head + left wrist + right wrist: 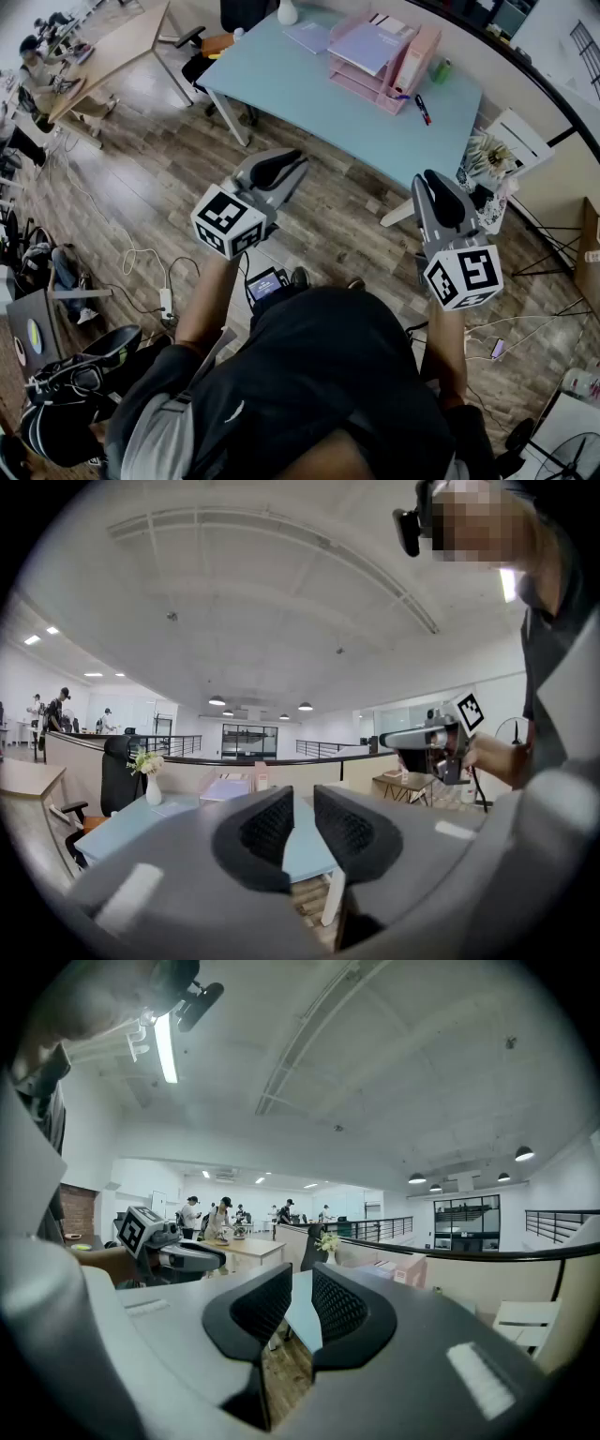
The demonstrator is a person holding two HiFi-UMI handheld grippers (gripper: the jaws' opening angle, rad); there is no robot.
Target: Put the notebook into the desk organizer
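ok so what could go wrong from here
The notebook lies flat on the desk; the shut left gripper and right gripper must open and catch its thin edge, or it may slide toward the vase.
The top tray of the desk organizer already holds something; the notebook might jam.
Loose cables on the floor are a trip hazard.

Person's got both forearms stuck out front, left gripper (292,161) and right gripper (433,181) held roughly level, side by side, well apart. Jaws on both pretty much closed, nothing in either.
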